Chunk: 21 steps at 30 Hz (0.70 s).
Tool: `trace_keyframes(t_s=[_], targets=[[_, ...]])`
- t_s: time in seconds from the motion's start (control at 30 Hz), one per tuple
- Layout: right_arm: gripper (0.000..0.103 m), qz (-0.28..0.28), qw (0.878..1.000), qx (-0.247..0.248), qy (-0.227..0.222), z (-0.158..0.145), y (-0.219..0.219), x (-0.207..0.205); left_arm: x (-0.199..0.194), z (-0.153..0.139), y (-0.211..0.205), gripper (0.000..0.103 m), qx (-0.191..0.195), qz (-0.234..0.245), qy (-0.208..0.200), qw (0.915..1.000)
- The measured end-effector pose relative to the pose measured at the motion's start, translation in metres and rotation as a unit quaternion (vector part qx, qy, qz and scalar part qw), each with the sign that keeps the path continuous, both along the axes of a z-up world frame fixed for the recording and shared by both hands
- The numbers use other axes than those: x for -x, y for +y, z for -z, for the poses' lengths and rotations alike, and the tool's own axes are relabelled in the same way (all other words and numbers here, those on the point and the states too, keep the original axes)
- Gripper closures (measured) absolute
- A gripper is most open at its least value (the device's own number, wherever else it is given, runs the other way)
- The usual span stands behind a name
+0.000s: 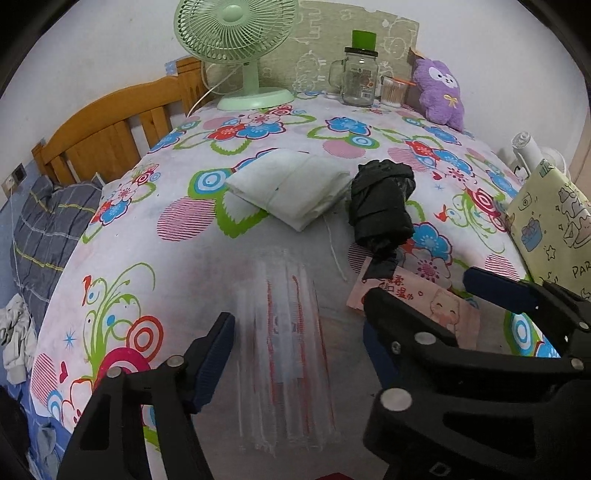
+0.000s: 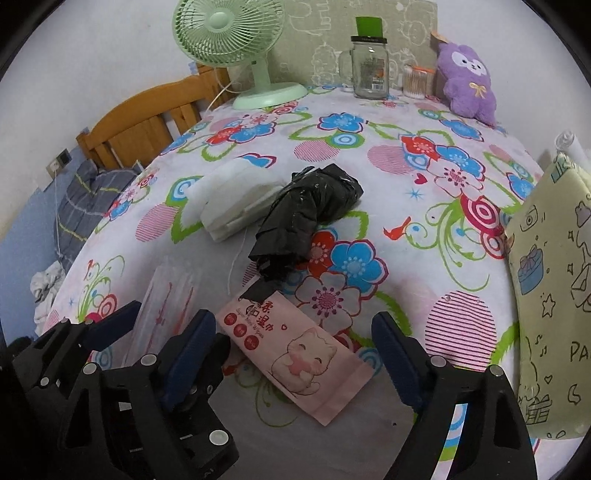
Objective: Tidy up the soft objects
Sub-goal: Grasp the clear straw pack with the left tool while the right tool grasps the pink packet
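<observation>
On the flowered cloth (image 1: 147, 258) my left gripper (image 1: 299, 317) stands open, low over a clear packet with red markings (image 1: 288, 350) that lies between its fingers, blurred. My right gripper (image 2: 291, 321) is open too, and a pink wet-wipes pack with a cartoon cat (image 2: 295, 347) lies between its fingers. Neither pack is visibly pinched. The two grippers stand side by side, close together. Beyond them lie a black crumpled bundle (image 2: 306, 218) and a white folded soft pack (image 1: 291, 184). A purple plush toy (image 2: 467, 85) leans at the far right.
A green fan (image 1: 236, 33), a glass jar (image 1: 358, 79) and a cotton-swab box (image 2: 415, 83) stand along the far edge. A yellow cartoon-print bag (image 2: 554, 295) stands upright at the right. A wooden bed frame (image 1: 110, 129) and bedding lie off the left edge.
</observation>
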State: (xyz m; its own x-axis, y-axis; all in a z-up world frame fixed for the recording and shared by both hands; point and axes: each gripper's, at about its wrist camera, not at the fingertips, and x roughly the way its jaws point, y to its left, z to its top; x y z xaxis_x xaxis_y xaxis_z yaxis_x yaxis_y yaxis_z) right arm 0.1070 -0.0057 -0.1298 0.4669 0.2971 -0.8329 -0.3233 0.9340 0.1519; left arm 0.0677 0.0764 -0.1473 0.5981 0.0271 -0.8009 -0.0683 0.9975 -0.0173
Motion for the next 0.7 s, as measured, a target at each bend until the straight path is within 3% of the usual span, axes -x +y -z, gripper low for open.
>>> trace_keyframes(t_s=[0.27, 0.7], targets=[[0.029, -0.011, 1.000, -0.001, -0.002, -0.002, 0.001, 0.005, 0.007, -0.001, -0.006, 0.048, -0.001, 0.019, -0.003, 0.9998], [0.036, -0.020, 1.000, -0.015, 0.012, -0.002, 0.001, 0.011, 0.013, -0.002, -0.006, 0.052, 0.006, 0.023, 0.002, 0.9997]])
